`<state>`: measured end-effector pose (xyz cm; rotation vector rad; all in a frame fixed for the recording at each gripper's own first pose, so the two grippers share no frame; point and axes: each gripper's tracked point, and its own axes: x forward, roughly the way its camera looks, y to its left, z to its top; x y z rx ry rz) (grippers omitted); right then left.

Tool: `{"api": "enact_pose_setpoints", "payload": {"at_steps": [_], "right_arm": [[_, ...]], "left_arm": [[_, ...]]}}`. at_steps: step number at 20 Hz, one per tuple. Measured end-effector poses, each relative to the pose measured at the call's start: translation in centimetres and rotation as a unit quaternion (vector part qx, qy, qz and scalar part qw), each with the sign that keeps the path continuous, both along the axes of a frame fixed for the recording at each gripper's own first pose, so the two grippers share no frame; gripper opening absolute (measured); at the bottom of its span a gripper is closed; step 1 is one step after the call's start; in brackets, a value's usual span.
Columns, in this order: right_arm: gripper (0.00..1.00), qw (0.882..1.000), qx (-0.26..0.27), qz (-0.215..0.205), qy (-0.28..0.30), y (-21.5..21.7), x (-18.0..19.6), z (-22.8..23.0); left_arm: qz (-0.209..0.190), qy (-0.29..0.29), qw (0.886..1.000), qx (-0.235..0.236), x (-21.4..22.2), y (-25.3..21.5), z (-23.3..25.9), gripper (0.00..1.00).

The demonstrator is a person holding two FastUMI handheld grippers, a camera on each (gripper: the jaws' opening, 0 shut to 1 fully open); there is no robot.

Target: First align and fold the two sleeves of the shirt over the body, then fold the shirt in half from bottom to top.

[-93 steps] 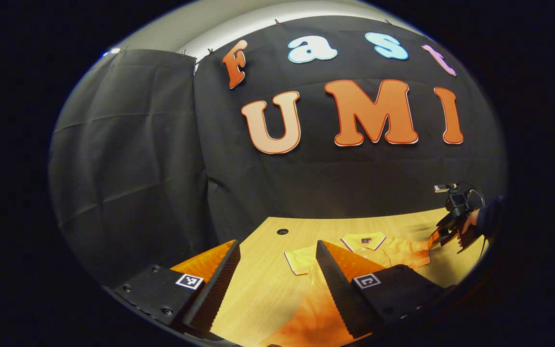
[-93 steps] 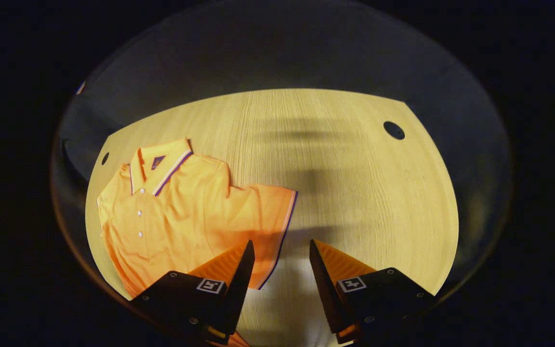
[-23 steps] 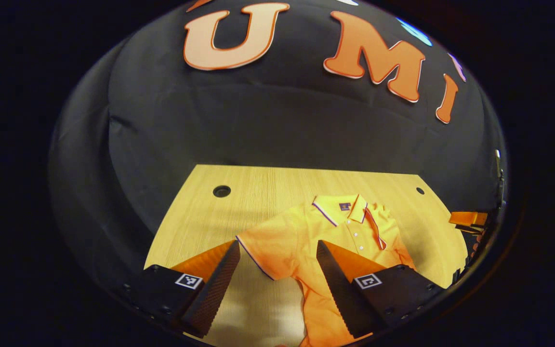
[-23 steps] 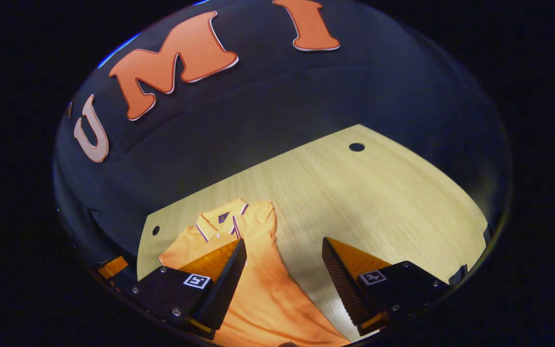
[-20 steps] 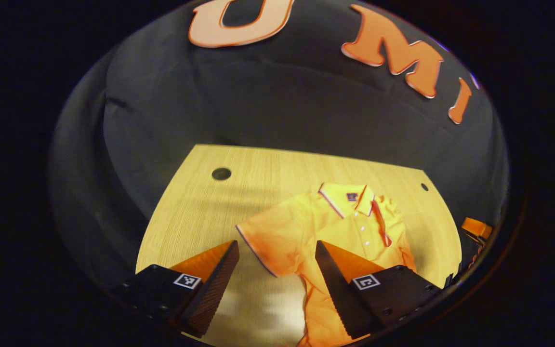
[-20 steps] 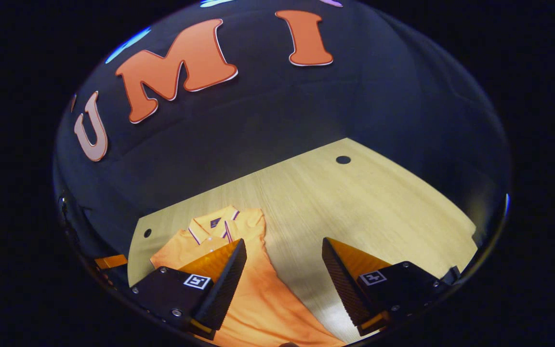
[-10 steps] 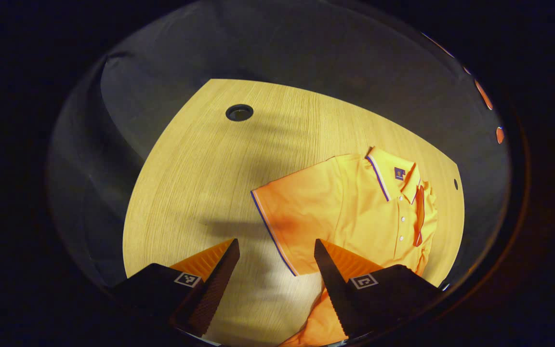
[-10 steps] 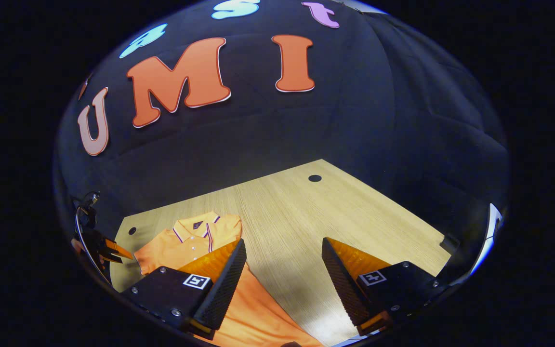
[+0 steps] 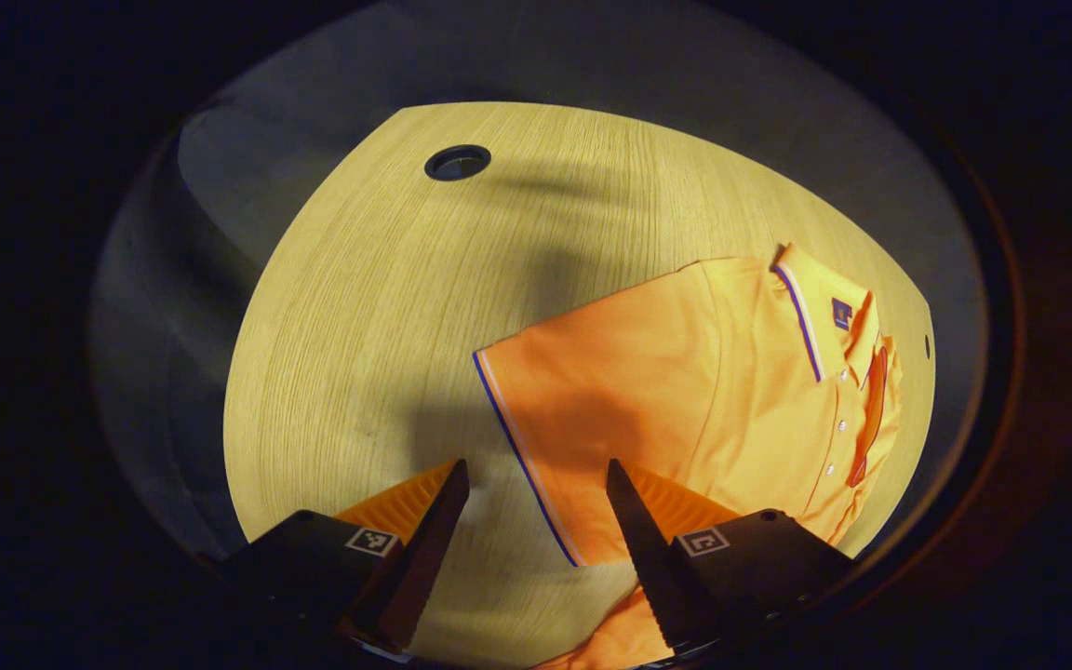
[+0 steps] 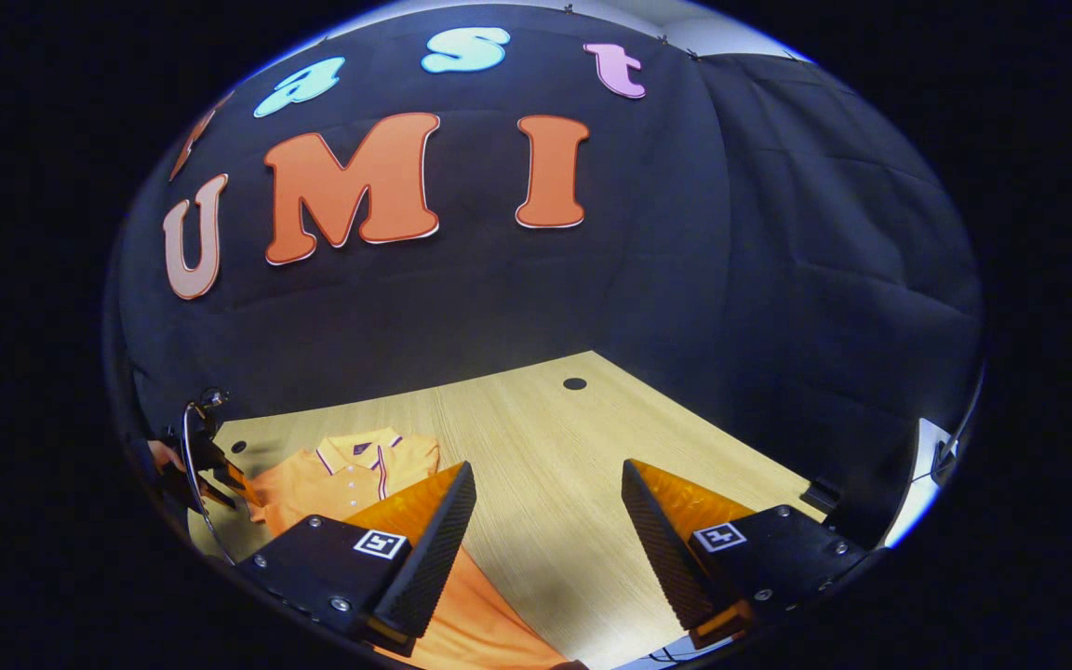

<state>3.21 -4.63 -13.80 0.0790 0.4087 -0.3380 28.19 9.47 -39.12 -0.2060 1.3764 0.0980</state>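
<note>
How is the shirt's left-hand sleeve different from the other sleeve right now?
In the left gripper view, the spread sleeve lies flat on the bare table, its striped cuff just ahead of the open left claw. The folded sleeve is already turned over the shirt's body beside the button placket. Both are orange, and neither is gripped.

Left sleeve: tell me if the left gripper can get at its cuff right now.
Probably yes. The left gripper is open, the sleeve lies flat on the table, and its striped cuff edge runs up between the fingers with nothing over it.
</note>
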Motion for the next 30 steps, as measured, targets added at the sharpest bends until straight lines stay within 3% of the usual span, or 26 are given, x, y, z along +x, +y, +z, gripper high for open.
{"api": "enact_pose_setpoints", "payload": {"at_steps": [3, 5, 7, 9, 10, 12, 14, 15, 19, 30], "right_arm": [[0.96, 1.000, 0.000, -0.007, 0.001, -0.5, -1.0, -0.2], [0.96, 1.000, 0.002, -0.014, 0.001, -0.9, -1.4, -0.4], [0.96, 1.000, 0.007, -0.017, 0.001, -0.9, -1.7, -0.7], [0.96, 1.000, 0.014, -0.019, 0.008, -0.9, -2.1, -1.4], [0.96, 1.000, 0.018, -0.020, 0.008, -0.9, -2.2, -1.5], [0.96, 0.999, 0.022, -0.022, 0.010, -0.9, -2.5, -1.8], [0.96, 0.999, 0.021, -0.023, 0.011, -1.1, -2.9, -1.9], [0.97, 0.999, 0.021, -0.024, 0.014, -1.3, -3.0, -2.1], [0.96, 0.999, 0.020, -0.031, 0.015, -1.8, -3.8, -2.1], [0.96, 0.998, 0.032, -0.040, 0.034, -2.5, -4.7, -3.1]], "left_arm": [[-0.003, -0.011, 1.000, 0.005, 0.9, -0.4, -0.2, 0.92], [-0.008, -0.012, 1.000, 0.007, 1.0, -0.6, 0.1, 0.83], [-0.019, -0.020, 1.000, 0.005, 1.5, -0.9, 0.2, 0.84], [-0.031, -0.024, 0.999, 0.005, 1.5, -1.0, 0.3, 0.58], [-0.028, -0.039, 0.999, -0.002, 1.9, -1.0, 0.5, 0.58], [-0.018, -0.048, 0.999, -0.010, 2.1, -1.3, 0.4, 0.12], [-0.037, -0.065, 0.997, -0.015, 2.6, -1.7, 0.5, 0.13], [-0.050, -0.066, 0.996, -0.014, 2.3, -1.9, 0.3, 0.04], [-0.067, -0.096, 0.993, -0.026, 3.2, -3.0, 2.2, 0.04], [-0.172, -0.153, 0.973, -0.035, 5.5, -10.3, 6.4, 0.04]]}}
